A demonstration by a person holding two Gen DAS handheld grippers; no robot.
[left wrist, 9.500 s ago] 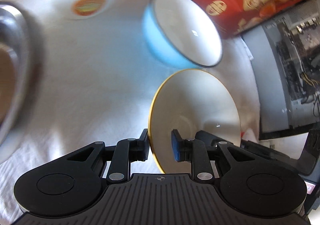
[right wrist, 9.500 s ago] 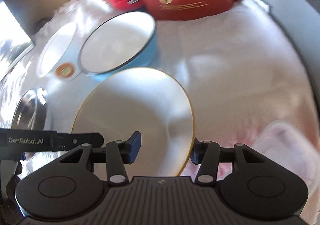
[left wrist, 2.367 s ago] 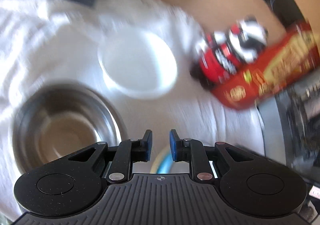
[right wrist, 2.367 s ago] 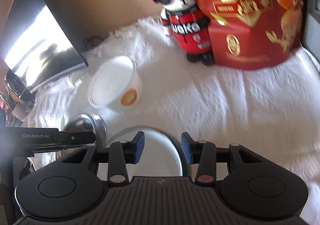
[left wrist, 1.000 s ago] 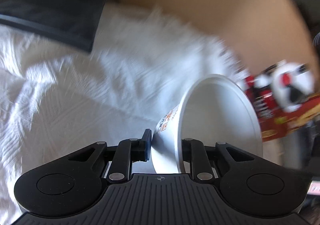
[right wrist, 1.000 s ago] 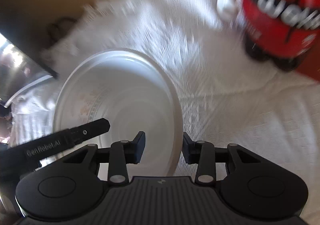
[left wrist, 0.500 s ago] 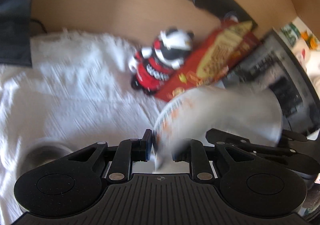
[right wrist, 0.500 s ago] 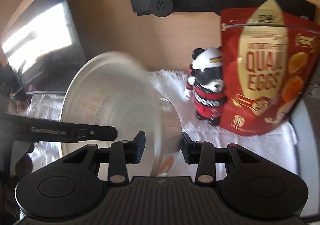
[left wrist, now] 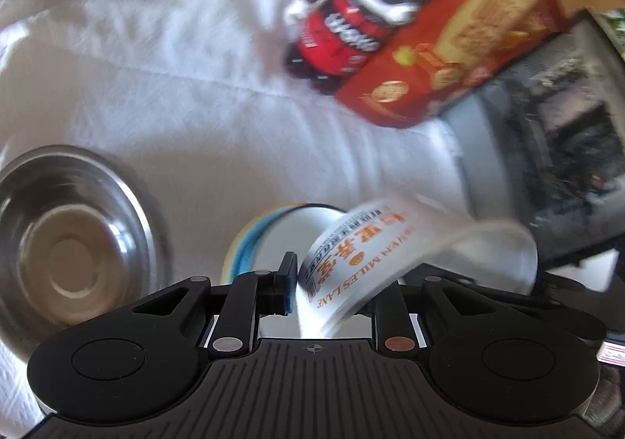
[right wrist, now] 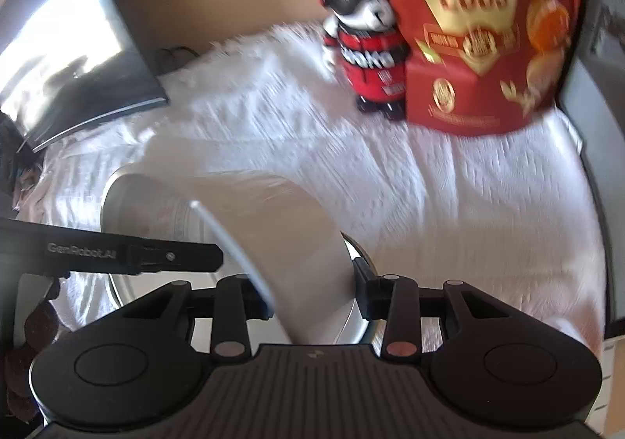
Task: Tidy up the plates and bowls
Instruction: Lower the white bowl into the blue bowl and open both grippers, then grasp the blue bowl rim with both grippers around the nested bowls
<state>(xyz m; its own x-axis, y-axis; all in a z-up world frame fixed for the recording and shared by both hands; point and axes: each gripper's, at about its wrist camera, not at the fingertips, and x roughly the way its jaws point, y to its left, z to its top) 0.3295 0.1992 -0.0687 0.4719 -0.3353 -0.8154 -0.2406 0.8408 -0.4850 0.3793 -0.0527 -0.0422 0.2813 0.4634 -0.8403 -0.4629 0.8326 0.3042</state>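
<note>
A white paper bowl point(left wrist: 375, 259) with orange print is held tilted between both grippers. My left gripper point(left wrist: 330, 286) is shut on its rim. In the right wrist view the same bowl point(right wrist: 281, 243) lies between the fingers of my right gripper point(right wrist: 308, 290), which closes on its other side. Just beneath it, the blue bowl point(left wrist: 250, 247) sits nested on the gold-rimmed plate point(left wrist: 230, 255). A steel bowl point(left wrist: 66, 239) stands on the white cloth at the left.
A panda figure point(left wrist: 351, 9) point(right wrist: 363, 40) and a red quail-egg bag point(left wrist: 461, 40) point(right wrist: 484, 28) stand at the back. A grey box point(left wrist: 547, 149) is at the right. A dark monitor point(right wrist: 66, 60) sits at the back left.
Both grippers have lowered the white paper bowl from high above the table down over the stacked blue bowl and plate. The views now tilt down toward the cloth.
</note>
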